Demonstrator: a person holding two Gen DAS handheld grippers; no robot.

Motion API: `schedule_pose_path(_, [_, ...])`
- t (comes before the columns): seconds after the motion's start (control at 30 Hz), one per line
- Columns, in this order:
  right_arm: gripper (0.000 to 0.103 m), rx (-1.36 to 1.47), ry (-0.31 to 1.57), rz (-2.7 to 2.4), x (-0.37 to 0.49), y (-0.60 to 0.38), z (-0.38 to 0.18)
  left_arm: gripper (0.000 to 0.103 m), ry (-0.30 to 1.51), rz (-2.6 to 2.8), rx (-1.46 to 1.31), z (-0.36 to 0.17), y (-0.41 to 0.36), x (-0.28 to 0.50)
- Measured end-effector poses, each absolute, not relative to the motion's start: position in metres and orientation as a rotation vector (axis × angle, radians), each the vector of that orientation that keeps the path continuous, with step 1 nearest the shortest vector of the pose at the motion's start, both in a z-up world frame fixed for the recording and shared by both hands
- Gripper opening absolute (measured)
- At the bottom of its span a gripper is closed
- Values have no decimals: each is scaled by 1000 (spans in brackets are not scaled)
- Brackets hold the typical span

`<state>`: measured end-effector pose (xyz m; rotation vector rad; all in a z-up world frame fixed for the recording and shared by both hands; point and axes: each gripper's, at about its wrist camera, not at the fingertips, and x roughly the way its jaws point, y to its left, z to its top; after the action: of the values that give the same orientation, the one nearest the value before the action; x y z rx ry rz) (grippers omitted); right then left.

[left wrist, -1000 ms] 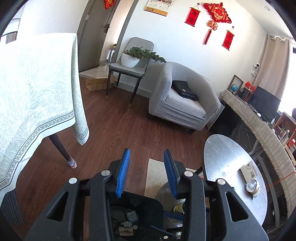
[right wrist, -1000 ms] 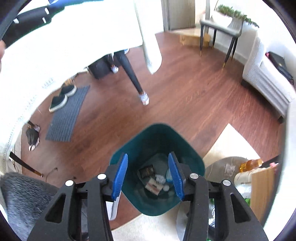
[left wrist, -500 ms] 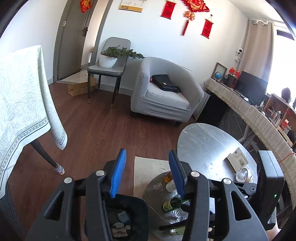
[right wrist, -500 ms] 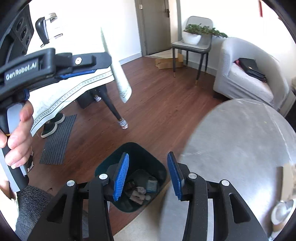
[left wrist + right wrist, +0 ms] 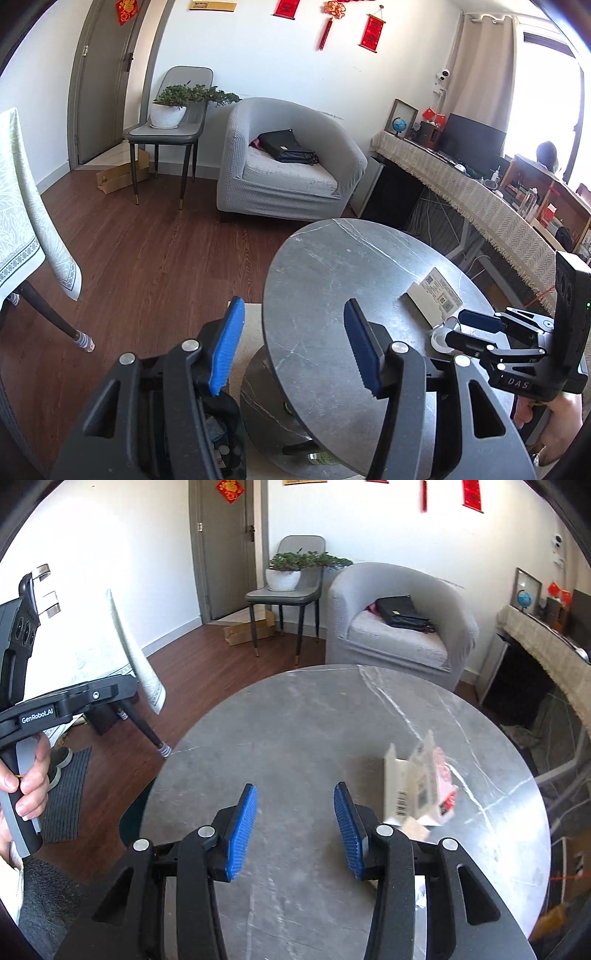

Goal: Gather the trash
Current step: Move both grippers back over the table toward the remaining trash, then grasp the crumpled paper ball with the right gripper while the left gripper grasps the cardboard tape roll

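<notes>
A white cardboard box (image 5: 432,298) with printed labels lies on the round grey marble table (image 5: 332,273); in the right wrist view the box (image 5: 413,790) sits just right of my right gripper (image 5: 293,821), which is open and empty above the tabletop. A small round white item (image 5: 441,336) lies beside the box. My left gripper (image 5: 293,343) is open and empty over the table's left edge. The right gripper (image 5: 476,328) also shows there, near the box. The dark bin (image 5: 221,432) with trash stands on the floor below left.
A lower shelf (image 5: 266,402) under the table holds a bottle. A grey armchair (image 5: 288,166) with a black bag, a chair with a plant (image 5: 173,110), a cloth-covered table (image 5: 22,221) at left and a long desk (image 5: 480,199) at right surround the spot.
Both grippers have lifted from over the bin up to the round tabletop. The right gripper has swung right toward the white box. Both stay open.
</notes>
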<state>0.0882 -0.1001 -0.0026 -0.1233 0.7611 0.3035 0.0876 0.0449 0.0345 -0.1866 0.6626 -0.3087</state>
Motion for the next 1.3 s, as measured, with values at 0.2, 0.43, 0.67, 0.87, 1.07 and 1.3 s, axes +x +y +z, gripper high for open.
schedule_pose_path(0.2, [54, -76, 762, 231, 81, -148, -8, 60, 685, -345, -171, 26, 13, 91])
schedule_pose_path(0.43, [59, -16, 799, 227, 76, -183, -31, 61, 705, -382, -150, 19, -22, 95])
schedule_pose_path(0.67, [59, 118, 855, 300, 85, -201, -53, 63, 723, -423, -134, 13, -47, 95])
schedule_pose_path(0.87, [51, 93, 856, 324, 82, -194, -52, 65, 744, -471, -109, 7, -67, 94])
schedule_pose_path(1.07, [50, 35, 825, 260, 71, -205, -36, 67, 751, -515, -89, 5, -84, 92])
schedule_pose_path(1.3, [50, 48, 816, 191, 64, -228, -35, 71, 751, -586, -34, 3, -117, 85])
